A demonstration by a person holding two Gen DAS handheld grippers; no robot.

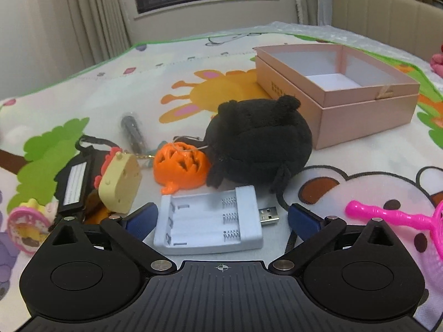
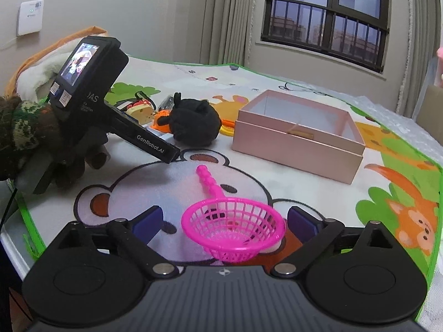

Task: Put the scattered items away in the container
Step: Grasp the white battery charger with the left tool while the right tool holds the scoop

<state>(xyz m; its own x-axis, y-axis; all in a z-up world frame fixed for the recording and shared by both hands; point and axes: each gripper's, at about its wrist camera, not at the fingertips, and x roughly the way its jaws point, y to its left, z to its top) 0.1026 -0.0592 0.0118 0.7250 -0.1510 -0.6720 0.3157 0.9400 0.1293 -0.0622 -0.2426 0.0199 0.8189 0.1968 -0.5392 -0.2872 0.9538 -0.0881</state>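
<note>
Left wrist view: left gripper (image 1: 218,220) held low over the play mat (image 1: 360,163), jaws spread wide on either side of the white battery charger (image 1: 208,222), blue pads (image 1: 300,220) near its two ends but not pressing on it; nothing gripped. USB plug (image 1: 269,215) of the charger sticking out toward the right pad. Just behind the charger, black plush toy (image 1: 259,141), orange pumpkin toy (image 1: 180,166) touching its left side, yellow cheese-shaped toy (image 1: 120,181) further left.

Right wrist view: right gripper (image 2: 225,222) also low and level, jaws wide open, pink toy net (image 2: 234,228) lying between the pads, its handle pointing away from the camera; no contact visible, nothing held. At the left of this view, gloved left hand (image 2: 33,138) wrapped around the handle of the left gripper, tilted down toward the scattered toys.

Pink box (image 2: 299,134) standing open on the mat, to the right of the plush toy and well apart from both grippers. Inside only white lining and a divider visible, no toy in it.
</note>
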